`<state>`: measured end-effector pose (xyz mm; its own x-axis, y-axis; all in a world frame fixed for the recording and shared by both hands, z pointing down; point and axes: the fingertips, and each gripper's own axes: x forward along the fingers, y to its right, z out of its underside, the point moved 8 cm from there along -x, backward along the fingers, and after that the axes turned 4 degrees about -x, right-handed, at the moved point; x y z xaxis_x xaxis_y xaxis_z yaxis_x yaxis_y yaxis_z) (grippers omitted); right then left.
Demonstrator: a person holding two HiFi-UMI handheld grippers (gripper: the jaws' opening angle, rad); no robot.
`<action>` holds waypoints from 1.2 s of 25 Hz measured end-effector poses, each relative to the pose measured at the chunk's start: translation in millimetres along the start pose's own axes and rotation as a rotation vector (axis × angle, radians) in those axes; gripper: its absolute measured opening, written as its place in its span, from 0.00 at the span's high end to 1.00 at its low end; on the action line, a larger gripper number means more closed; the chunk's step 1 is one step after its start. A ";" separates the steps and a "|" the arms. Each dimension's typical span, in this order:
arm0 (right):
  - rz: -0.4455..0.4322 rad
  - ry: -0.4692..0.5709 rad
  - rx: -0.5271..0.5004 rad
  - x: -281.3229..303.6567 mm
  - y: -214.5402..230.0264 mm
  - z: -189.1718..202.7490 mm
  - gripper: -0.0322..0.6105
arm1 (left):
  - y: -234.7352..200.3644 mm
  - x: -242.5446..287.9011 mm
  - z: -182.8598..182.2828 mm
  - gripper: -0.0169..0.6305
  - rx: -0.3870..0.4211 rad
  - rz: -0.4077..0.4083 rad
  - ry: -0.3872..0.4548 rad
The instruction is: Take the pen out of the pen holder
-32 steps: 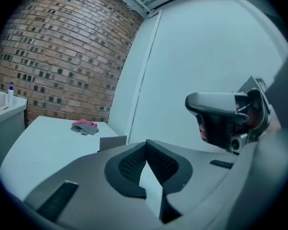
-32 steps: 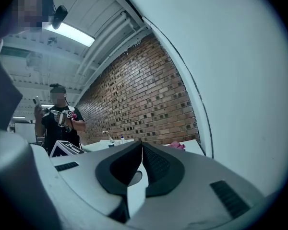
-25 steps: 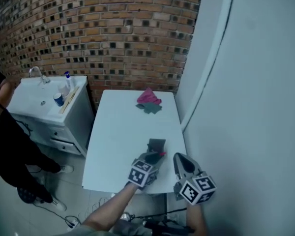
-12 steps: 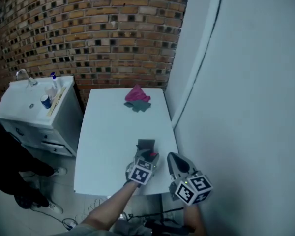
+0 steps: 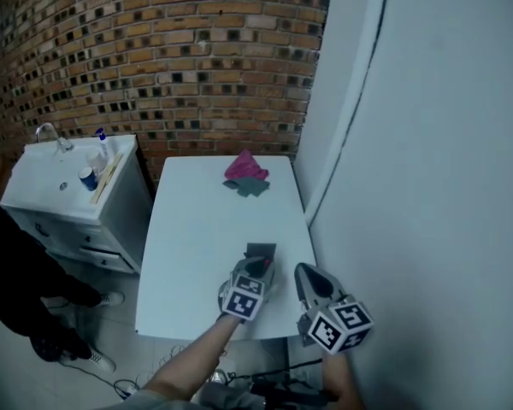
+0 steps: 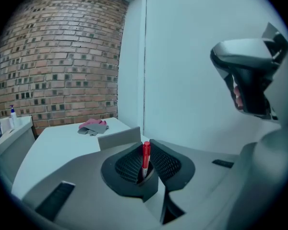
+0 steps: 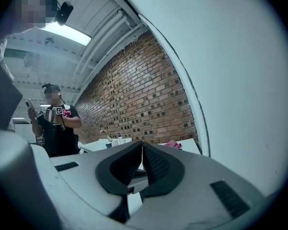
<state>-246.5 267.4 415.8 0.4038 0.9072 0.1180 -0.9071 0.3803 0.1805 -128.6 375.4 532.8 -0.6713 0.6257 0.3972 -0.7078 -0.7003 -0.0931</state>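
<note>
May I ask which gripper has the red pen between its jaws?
The left gripper: its jaws have just closed on the red pen; the right gripper is shut and empty.

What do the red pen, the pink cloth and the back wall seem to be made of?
The red pen is probably plastic: smooth with a slight sheen. The crumpled pink cloth looks like soft matte fabric, judging by its folds. The back wall is bare red-brown brick, rough, with visible mortar joints.

Head view looks steeply down; low gripper views seemingly share the cloth (image 5: 245,168).
</note>
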 end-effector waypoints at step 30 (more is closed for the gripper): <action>-0.129 0.144 -0.045 7.0 -76.8 -28.2 0.95 | -35.6 -197.8 -81.8 0.90 -0.222 0.068 0.414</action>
<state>-177.3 249.6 375.2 0.4988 0.8655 -0.0453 -0.8545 0.4998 0.1412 11.4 304.7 382.9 -0.7171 0.6969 -0.0101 -0.6587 -0.6824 -0.3169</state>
